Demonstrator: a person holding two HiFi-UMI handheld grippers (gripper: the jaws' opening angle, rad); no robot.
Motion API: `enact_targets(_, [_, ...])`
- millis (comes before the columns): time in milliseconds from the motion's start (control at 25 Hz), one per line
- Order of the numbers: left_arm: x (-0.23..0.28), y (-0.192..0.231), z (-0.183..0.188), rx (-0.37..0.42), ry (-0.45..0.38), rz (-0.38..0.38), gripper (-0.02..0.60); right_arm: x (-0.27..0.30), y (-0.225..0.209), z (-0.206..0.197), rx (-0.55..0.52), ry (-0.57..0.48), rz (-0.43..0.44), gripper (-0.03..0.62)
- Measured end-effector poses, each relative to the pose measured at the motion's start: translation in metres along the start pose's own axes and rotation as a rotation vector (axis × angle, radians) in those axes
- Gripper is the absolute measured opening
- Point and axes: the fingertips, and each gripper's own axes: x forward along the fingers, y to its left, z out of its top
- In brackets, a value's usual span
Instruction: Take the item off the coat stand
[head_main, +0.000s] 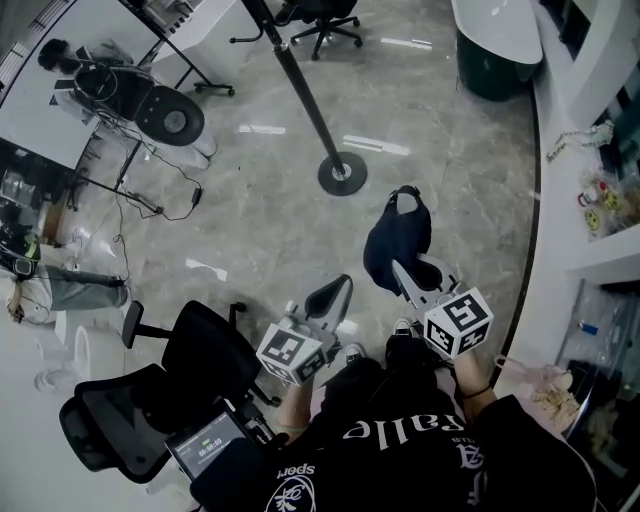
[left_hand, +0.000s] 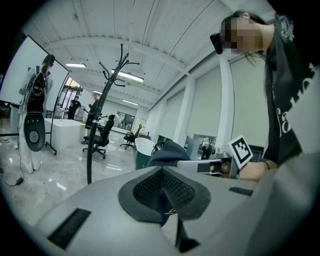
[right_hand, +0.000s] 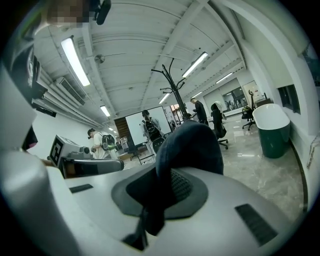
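An office chair (head_main: 200, 345) stands just beside your left gripper (head_main: 330, 297), whose jaws are pressed together. Your right gripper (head_main: 418, 275) pinches the dark navy cap (head_main: 395, 240), rounded and limp, well apart from the coat stand (head_main: 305, 105).

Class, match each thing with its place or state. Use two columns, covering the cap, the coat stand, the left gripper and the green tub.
Things:
1. cap
2. coat stand
3. left gripper
4. green tub

Places or states:
A. jaws together, nothing held
B. beside the wall
C. clamped in the right gripper
D. upright on the floor, hooks bare

Pairs: 1-C, 2-D, 3-A, 4-B
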Motion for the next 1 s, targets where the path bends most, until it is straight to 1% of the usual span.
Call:
enact_targets(160, [-0.036, 0.006, -0.01, -0.007, 0.02, -0.009, 0.005, 0.01, 0.035, -0.014, 0.024, 0.01, 0.004, 0.046])
enact_targets(400, [-0.096, 0.024, -0.014, 0.0, -0.002, -0.022, 0.005, 0.023, 0.105, -0.034, 0.021, 0.035, 0.001, 0.046])
enact_targets(520, [-0.122, 0.031, -0.018, -0.005, -0.013, -0.033, 0.005, 0.026, 0.132, -0.043, 0.016, 0.04, -0.008, 0.045])
enact_targets(760, [-0.164, 0.037, -0.03, -0.014, -0.019, -0.052, 0.005, 0.025, 0.173, -0.064, 0.008, 0.055, -0.03, 0.045])
enact_targets(1000, [-0.177, 0.031, -0.032, 0.004, -0.032, -0.082, 0.005, 0.015, 0.189, -0.07, -0.001, 0.045, -0.056, 0.046])
